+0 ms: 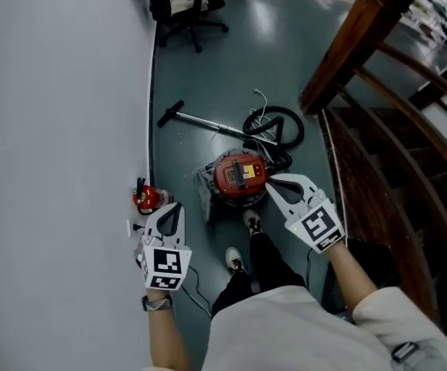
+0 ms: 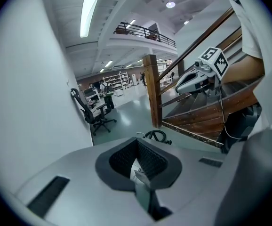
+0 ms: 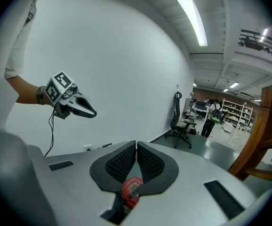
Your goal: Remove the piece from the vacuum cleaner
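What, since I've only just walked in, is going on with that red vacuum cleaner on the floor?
A person stands over the red vacuum cleaner with a handheld gripper in each hand. The left gripper and right gripper are both shut and empty, held above the machine without touching it. Its hose and wand lie on the floor behind it. Nothing has been removed yet.

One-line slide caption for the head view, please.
Person holds shut left hand-held gripper and shut right hand-held gripper above a red vacuum cleaner on the floor, hose and wand beyond.
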`<action>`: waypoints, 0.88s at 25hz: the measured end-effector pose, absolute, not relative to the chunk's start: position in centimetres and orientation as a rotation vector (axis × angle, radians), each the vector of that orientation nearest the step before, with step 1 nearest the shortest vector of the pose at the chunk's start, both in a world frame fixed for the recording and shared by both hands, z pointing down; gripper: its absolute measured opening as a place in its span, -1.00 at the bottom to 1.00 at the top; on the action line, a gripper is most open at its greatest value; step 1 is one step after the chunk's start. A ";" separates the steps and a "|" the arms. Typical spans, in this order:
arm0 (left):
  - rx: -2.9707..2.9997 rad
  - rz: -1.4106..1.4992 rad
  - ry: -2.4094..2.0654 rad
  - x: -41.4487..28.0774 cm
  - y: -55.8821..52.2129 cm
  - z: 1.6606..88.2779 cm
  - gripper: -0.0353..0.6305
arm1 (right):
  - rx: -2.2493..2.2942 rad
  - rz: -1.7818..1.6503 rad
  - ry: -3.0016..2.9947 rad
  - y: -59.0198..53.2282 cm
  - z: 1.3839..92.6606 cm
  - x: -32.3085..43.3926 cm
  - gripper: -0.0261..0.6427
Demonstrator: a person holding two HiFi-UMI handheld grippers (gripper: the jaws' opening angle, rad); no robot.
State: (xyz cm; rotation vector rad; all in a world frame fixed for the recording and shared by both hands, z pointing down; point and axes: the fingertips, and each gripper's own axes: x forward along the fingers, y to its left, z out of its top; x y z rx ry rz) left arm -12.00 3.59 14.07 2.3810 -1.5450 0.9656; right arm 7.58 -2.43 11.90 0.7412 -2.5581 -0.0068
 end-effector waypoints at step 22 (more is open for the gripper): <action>2.155 0.875 -1.651 -13.1 -1.9 25.0 -0.89 | 0.685 0.156 -2.500 -8.7 24.1 6.8 -0.83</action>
